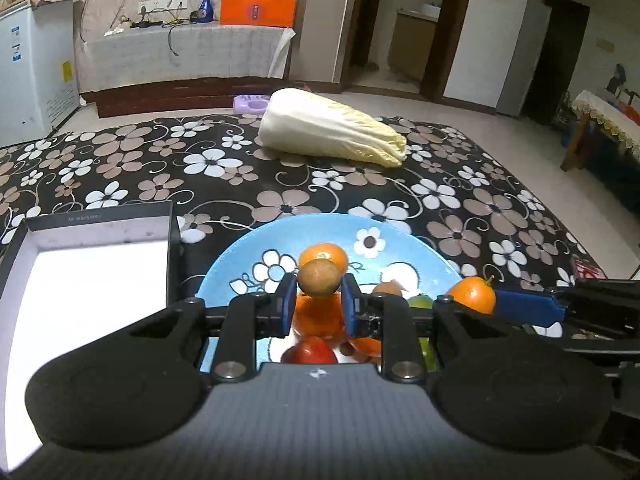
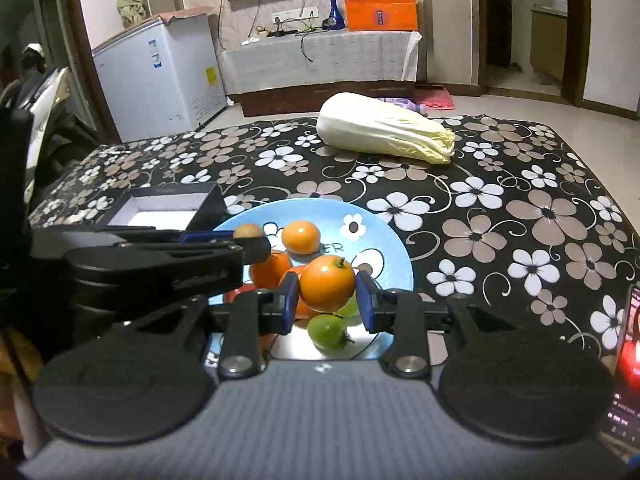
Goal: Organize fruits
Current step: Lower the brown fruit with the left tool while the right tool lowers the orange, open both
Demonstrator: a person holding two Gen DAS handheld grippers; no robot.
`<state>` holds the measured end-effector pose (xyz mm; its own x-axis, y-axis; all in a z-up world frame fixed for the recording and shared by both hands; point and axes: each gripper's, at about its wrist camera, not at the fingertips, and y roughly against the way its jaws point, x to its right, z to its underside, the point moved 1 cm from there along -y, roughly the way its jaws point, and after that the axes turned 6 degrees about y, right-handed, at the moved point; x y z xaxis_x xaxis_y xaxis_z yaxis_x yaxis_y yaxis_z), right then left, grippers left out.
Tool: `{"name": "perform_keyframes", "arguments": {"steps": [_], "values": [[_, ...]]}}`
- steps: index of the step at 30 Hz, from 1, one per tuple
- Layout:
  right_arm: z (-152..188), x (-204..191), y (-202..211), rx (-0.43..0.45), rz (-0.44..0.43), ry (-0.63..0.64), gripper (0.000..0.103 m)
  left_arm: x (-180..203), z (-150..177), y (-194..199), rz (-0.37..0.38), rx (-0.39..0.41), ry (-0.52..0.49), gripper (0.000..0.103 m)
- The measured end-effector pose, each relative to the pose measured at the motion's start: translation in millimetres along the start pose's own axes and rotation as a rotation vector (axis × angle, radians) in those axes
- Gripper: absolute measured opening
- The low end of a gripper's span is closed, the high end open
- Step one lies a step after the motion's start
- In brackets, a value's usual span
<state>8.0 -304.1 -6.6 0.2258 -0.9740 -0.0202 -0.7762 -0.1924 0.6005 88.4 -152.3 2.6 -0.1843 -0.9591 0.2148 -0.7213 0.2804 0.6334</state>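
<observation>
1. You are mid-sort, by my reading: each gripper has a fruit lifted off the blue plate (image 1: 248, 248), and neither has been set down in a new place yet.
2. Your left gripper (image 1: 319, 304) is clamped on a small brown fruit (image 1: 319, 278) — the blue pads press on its two sides, and it sits just above and in front of the other fruit on the plate.
3. Your right gripper (image 2: 327, 300) is clenched on an orange (image 2: 327, 282), stem up, held between the pads over the near half of the plate, just above a green fruit (image 2: 328, 331).
4. The open box (image 1: 92, 276) with the white floor lies just left of the plate, touching or nearly touching its rim — it looks like the likeliest place for the brown fruit, though I cannot tell which fruit belongs where.
5. The next move calls for carrying each fruit clear of the pile before lowering it; the two grippers are close side by side, so keep them apart as you swing.
6. The cabbage (image 1: 332, 128) lies well apart, at the far side of the flowered cloth (image 1: 460, 208).
</observation>
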Motion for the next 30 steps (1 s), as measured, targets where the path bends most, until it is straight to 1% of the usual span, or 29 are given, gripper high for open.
{"name": "perform_keyframes", "arguments": {"steps": [4, 9, 10, 12, 16, 19, 22, 26, 28, 29, 30], "values": [[-2, 1, -8, -0.009, 0.01, -0.004, 0.035, -3, -3, 1, 0.0, 0.009, -0.001, 0.029], [-3, 2, -13, 0.008, 0.032, -0.021, 0.035, -5, 0, 4, 0.003, 0.005, -0.005, 0.029], [-3, 2, -14, 0.011, 0.034, -0.027, 0.035, -5, 0, 6, 0.002, 0.005, -0.007, 0.03], [-5, 3, -19, 0.013, 0.037, -0.04, 0.035, -7, 2, 8, -0.003, 0.007, -0.008, 0.037], [-9, 2, -31, 0.02, 0.034, -0.047, 0.035, -15, 6, 17, -0.019, -0.004, 0.009, 0.039], [-13, 0, -40, 0.027, 0.027, -0.044, 0.035, -19, 11, 29, -0.019, -0.017, 0.015, 0.039], [-15, -2, -52, 0.005, 0.021, -0.035, 0.035, -20, 18, 41, -0.03, -0.024, 0.007, 0.039], [-18, -5, -64, 0.001, 0.018, -0.029, 0.035, -22, 36, 57, -0.034, -0.065, 0.024, 0.045], [-20, -6, -66, 0.002, 0.029, -0.025, 0.036, -19, 44, 66, -0.035, -0.065, 0.019, 0.045], [-20, -6, -68, -0.002, 0.032, -0.025, 0.037, -18, 48, 71, -0.036, -0.065, 0.017, 0.046], [-20, -7, -67, -0.003, 0.03, -0.026, 0.045, -17, 53, 74, -0.034, -0.067, 0.019, 0.047]]}}
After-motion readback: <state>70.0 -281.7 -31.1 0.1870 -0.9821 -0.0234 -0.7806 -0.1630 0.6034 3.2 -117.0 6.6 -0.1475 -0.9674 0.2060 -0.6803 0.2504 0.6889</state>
